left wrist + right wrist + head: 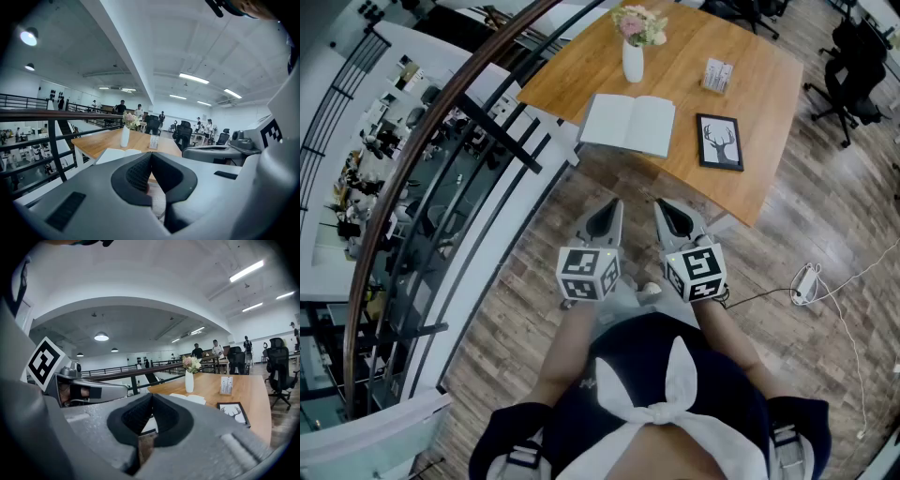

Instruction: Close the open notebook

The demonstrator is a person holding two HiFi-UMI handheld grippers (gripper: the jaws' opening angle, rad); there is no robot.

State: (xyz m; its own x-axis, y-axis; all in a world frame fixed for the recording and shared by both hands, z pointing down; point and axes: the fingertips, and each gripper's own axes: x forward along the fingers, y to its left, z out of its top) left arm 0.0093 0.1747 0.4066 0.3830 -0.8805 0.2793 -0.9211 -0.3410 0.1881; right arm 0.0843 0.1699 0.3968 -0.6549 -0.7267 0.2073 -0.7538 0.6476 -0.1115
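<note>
An open white notebook point(628, 124) lies flat near the front edge of a wooden table point(769, 122), pages up. It also shows in the left gripper view as the notebook point(112, 154) and in the right gripper view as the notebook point(190, 398). Both grippers are held side by side in front of the person, short of the table and above the floor. The left gripper point(604, 212) is shut with nothing in it. The right gripper point(670, 212) is shut and empty too. Neither touches the notebook.
A white vase with flowers point(634, 42) stands behind the notebook. A framed deer picture point(719, 142) lies to its right, and a small card holder point(717, 75) sits further back. A dark railing point(459, 178) runs along the left. Office chairs point(853, 66) and a floor cable point(825, 291) are on the right.
</note>
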